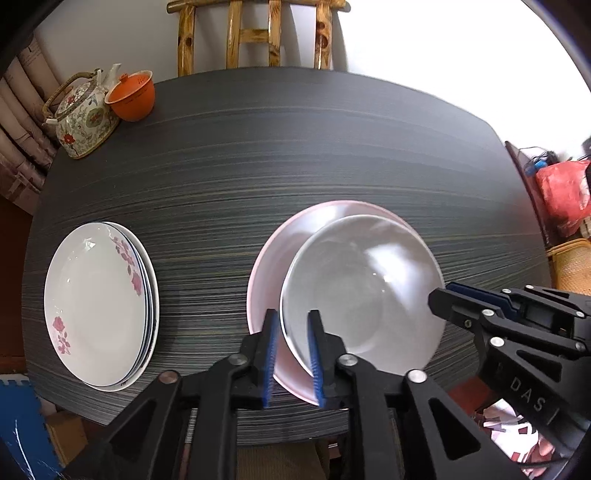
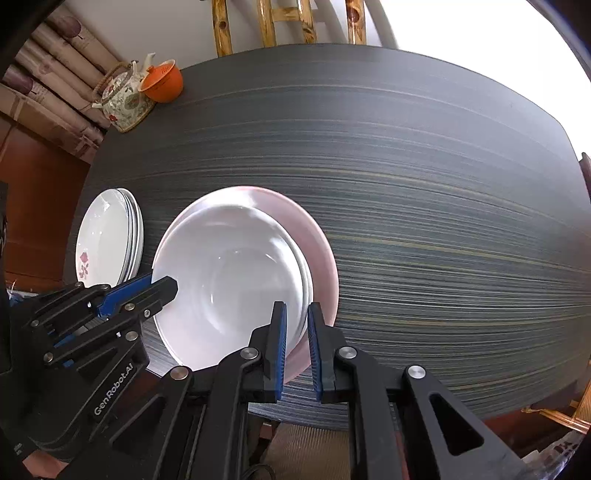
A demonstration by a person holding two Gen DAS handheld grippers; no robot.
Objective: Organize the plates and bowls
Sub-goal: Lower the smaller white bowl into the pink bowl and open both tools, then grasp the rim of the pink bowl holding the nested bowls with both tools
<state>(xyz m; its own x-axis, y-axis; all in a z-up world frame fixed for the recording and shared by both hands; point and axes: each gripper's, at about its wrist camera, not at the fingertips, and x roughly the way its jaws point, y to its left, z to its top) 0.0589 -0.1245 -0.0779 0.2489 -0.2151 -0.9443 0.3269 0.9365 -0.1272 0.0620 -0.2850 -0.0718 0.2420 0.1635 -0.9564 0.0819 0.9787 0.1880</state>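
Observation:
A white bowl [image 1: 365, 284] lies off-centre inside a wider pink bowl [image 1: 269, 258] at the near side of the dark table [image 1: 295, 147]. My left gripper [image 1: 292, 314] straddles the white bowl's near-left rim, one finger inside it and one over the pink bowl. Its pads stand slightly apart from the rim, so it is open. My right gripper [image 2: 296, 308] is shut on the white bowl's [image 2: 229, 273] near-right rim, with its outer finger inside the pink bowl [image 2: 317, 243]. Each gripper also shows in the other view: the right gripper [image 1: 439, 297] and the left gripper [image 2: 166, 286].
A stack of white plates with pink flowers [image 1: 96, 302] lies at the left of the table. A flowered teapot [image 1: 83, 118] and an orange lidded cup [image 1: 131, 96] stand at the far left corner. A wooden chair [image 1: 255, 33] is behind the far edge.

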